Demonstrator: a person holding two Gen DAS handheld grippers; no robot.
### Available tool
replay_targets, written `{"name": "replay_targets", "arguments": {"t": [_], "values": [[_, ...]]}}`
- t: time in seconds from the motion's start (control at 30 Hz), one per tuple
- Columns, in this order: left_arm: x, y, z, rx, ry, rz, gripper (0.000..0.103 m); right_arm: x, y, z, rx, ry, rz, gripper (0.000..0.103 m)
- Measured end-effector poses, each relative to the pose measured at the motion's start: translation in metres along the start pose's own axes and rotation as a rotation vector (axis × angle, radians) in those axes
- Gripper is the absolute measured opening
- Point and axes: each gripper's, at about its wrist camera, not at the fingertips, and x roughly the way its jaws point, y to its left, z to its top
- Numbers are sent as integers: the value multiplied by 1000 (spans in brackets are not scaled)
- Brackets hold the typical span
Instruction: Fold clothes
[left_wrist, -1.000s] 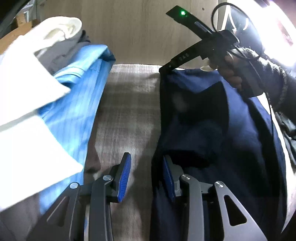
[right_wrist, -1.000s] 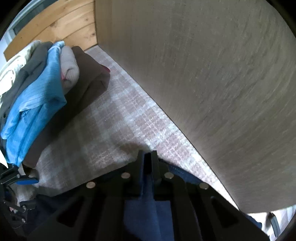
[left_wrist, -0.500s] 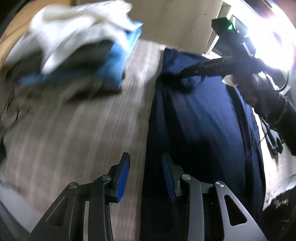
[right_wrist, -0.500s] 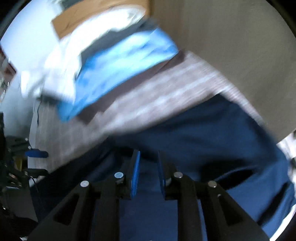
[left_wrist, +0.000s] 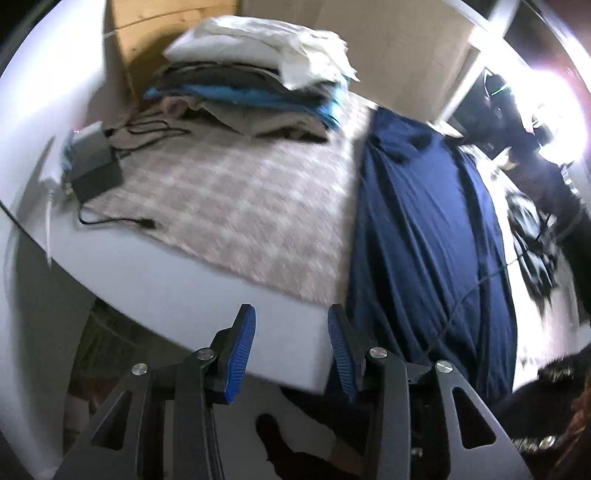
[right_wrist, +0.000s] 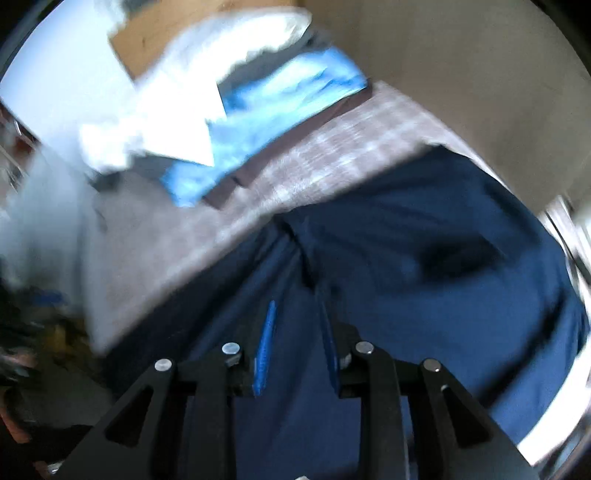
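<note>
White bench (left_wrist: 177, 291) w/ a pinkish-grey checked cloth (left_wrist: 236, 199) over most of it. The long navy-blue garment (left_wrist: 424, 229) lies stretched lengthwise down the right side of that cloth, far end bunched near the beige back panel, near end running off past the bench edge. Far left: stack of folded clothes (left_wrist: 258, 85), white on top, grey & bright blue below. Left edge: small dark-grey box w/ black cables (left_wrist: 94, 166).

Left tongs (left_wrist: 291, 349) spread apart, nothing between them, hanging over the near bench edge just left of the navy hem. Right tongs (right_wrist: 295, 347) also parted, right over the navy fabric; can't tell if pads touch it, view's blurred.

Risks, imo: garment looks narrow & rumpled, so a grab could catch one layer only and the fold goes crooked. The overhanging near end could drag the whole thing off the bench. A sweep left could snag the cables.
</note>
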Motion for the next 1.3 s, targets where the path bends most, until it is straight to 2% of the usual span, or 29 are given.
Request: {"name": "replay_targets", "arguments": {"t": [0.07, 0.13, 0.2, 0.27, 0.3, 0.37, 0.47, 0.63, 0.8, 0.9, 1.03, 1.07, 1.1, 1.13, 1.2, 1.3], "values": [[8, -7, -8, 37, 13, -51, 40, -53, 0, -30, 86, -65, 45, 27], [15, -12, -18, 77, 38, -105, 40, -88, 10, -58, 149, -132, 30, 40], [21, -14, -30, 107, 58, -142, 40, -113, 20, -96, 212, -188, -38, 44], [25, -13, -41, 132, 74, -182, 40, -120, 35, -140, 275, -211, -136, 44], [27, -12, -47, 145, 82, -199, 40, -118, 43, -166, 324, -215, -169, 44], [33, -7, -58, 175, 105, -217, 40, -103, 53, -208, 419, -205, -181, 44], [41, -1, -70, 214, 120, -247, 40, -65, 74, -266, 580, -165, -134, 44], [59, -3, -74, 315, 139, -265, 45, -1, 126, -319, 687, -51, -93, 44], [81, -9, -73, 374, 166, -304, 50, 25, 169, -328, 671, 2, -65, 44], [96, -12, -75, 362, 211, -347, 50, 24, 177, -320, 664, 1, -80, 44], [98, -14, -76, 313, 207, -453, 45, 13, 180, -307, 650, -2, -115, 44], [97, -14, -77, 301, 200, -482, 32, 8, 179, -301, 641, -5, -128, 44], [96, -15, -77, 296, 197, -496, 10, 4, 176, -292, 624, -8, -145, 44], [95, -15, -77, 288, 198, -502, 3, 0, 173, -281, 605, -12, -161, 44], [90, -16, -76, 263, 200, -531, 3, -11, 163, -254, 556, -30, -199, 44], [62, -19, -72, 264, 138, -551, 2, -32, 139, -189, 466, -99, -239, 44]]}}
